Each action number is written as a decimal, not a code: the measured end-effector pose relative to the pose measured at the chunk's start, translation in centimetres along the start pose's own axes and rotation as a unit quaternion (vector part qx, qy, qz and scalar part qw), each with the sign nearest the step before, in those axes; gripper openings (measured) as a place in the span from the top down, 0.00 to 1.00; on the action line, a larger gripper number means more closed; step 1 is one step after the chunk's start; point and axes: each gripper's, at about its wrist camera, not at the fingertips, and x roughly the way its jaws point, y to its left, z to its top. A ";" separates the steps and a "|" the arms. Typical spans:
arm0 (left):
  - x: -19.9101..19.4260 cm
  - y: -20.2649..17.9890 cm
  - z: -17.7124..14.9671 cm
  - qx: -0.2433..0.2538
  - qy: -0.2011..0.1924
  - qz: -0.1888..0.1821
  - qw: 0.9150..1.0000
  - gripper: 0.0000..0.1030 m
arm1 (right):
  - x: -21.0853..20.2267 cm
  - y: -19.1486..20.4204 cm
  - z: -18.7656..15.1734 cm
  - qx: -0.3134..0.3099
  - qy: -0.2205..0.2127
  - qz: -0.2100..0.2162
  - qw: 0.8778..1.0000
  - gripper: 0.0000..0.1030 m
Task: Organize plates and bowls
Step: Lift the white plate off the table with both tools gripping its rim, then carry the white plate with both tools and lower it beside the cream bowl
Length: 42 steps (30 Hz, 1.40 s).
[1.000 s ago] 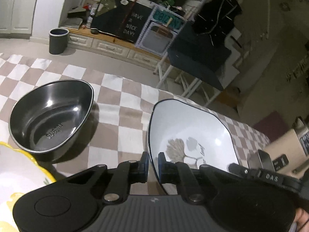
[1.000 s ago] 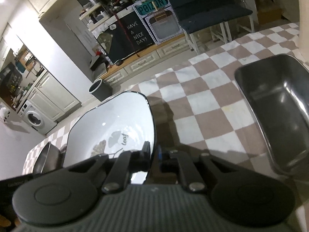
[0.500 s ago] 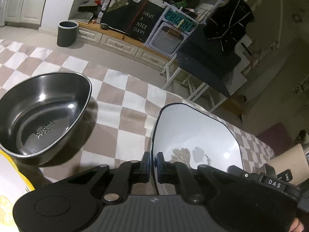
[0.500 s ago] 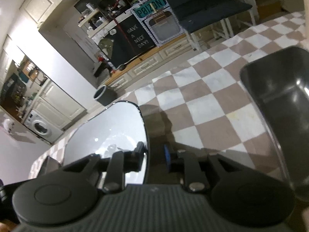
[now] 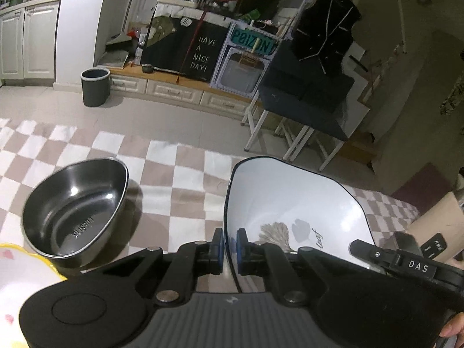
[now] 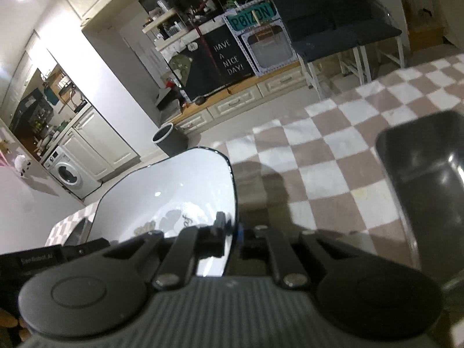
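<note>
A white plate with a black rim and a leaf print [image 5: 293,206] is held between my two grippers, above the checkered tablecloth. My left gripper [image 5: 229,245] is shut on its left rim. My right gripper [image 6: 230,232] is shut on its right rim; the plate also shows in the right wrist view [image 6: 174,197]. A dark metal bowl [image 5: 75,214] stands on the cloth to the left of the plate. A white and yellow dish [image 5: 17,272] shows at the lower left corner. A dark metal rectangular tray [image 6: 429,185] lies at the right.
The checkered tablecloth [image 5: 179,174] covers the table, whose far edge is just beyond the plate. A cardboard box [image 5: 435,220] is at the right. Beyond are a grey bin [image 5: 95,87], low drawers and a dark bench [image 6: 348,37].
Both grippers have lifted the plate higher off the table. The right gripper has closed on its rim. The bowl and tray look smaller and lower.
</note>
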 end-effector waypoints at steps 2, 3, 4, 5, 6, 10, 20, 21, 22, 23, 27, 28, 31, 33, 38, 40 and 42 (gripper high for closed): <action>-1.2 -0.6 0.2 0.003 -0.007 0.000 1.000 0.92 | -1.0 0.3 0.3 -0.001 -0.005 0.003 1.000 0.91; -1.8 -0.9 0.2 0.005 -0.010 0.000 1.000 0.92 | -1.6 0.4 0.4 -0.002 -0.008 0.005 1.000 0.91; -2.7 -1.3 0.3 0.009 -0.015 0.000 1.000 0.92 | -2.2 0.6 0.5 -0.004 -0.011 0.006 1.000 0.91; -3.3 -1.7 0.4 0.011 -0.020 -0.001 1.000 0.92 | -2.8 0.7 0.6 -0.006 -0.015 0.009 1.000 0.91; -4.1 -2.1 0.4 0.014 -0.024 -0.001 1.000 0.92 | -3.6 0.9 0.6 -0.010 -0.020 0.011 1.000 0.91; -7.7 -3.6 0.1 0.021 -0.040 -0.005 0.999 0.92 | -6.7 1.6 0.4 -0.042 -0.043 0.022 0.998 0.90; -17.9 -8.2 -2.6 0.061 -0.062 -0.003 0.996 0.90 | -15.7 3.0 -0.3 -0.046 -0.063 0.022 0.997 0.90; -18.9 -8.7 -3.0 0.065 -0.067 -0.005 0.996 0.90 | -16.6 3.2 -0.5 -0.050 -0.068 0.020 0.996 0.90; -20.2 -9.0 -3.4 0.068 -0.072 -0.007 0.995 0.90 | -17.7 3.4 -0.7 -0.054 -0.073 0.020 0.996 0.90; -21.2 -9.2 -3.9 0.070 -0.077 -0.011 0.995 0.90 | -18.9 3.5 -1.1 -0.057 -0.078 0.020 0.995 0.90; -24.7 -10.3 -6.6 0.087 -0.103 -0.012 0.991 0.90 | -21.8 3.4 -2.7 -0.048 -0.090 0.029 0.994 0.90; -25.4 -10.5 -7.3 0.092 -0.109 -0.012 0.990 0.90 | -22.6 3.4 -3.5 -0.046 -0.092 0.030 0.994 0.91; -27.2 -10.3 -9.2 0.089 -0.112 -0.022 0.990 0.90 | -24.1 3.2 -5.2 -0.038 -0.098 0.033 0.994 0.91; -28.1 -10.0 -10.5 0.090 -0.112 -0.026 0.989 0.90 | -25.1 2.8 -6.4 -0.033 -0.100 0.037 0.994 0.91; -29.5 -9.1 -13.4 0.088 -0.104 -0.033 0.990 0.90 | -26.6 2.5 -9.4 -0.041 -0.093 0.027 0.994 0.91; -29.6 -8.8 -14.7 0.090 -0.094 -0.035 0.991 0.90 | -27.1 2.5 -10.2 -0.042 -0.084 0.022 0.995 0.91; -29.5 -8.4 -15.7 0.089 -0.082 -0.039 0.992 0.90 | -27.2 2.2 -10.9 -0.047 -0.074 0.014 0.996 0.91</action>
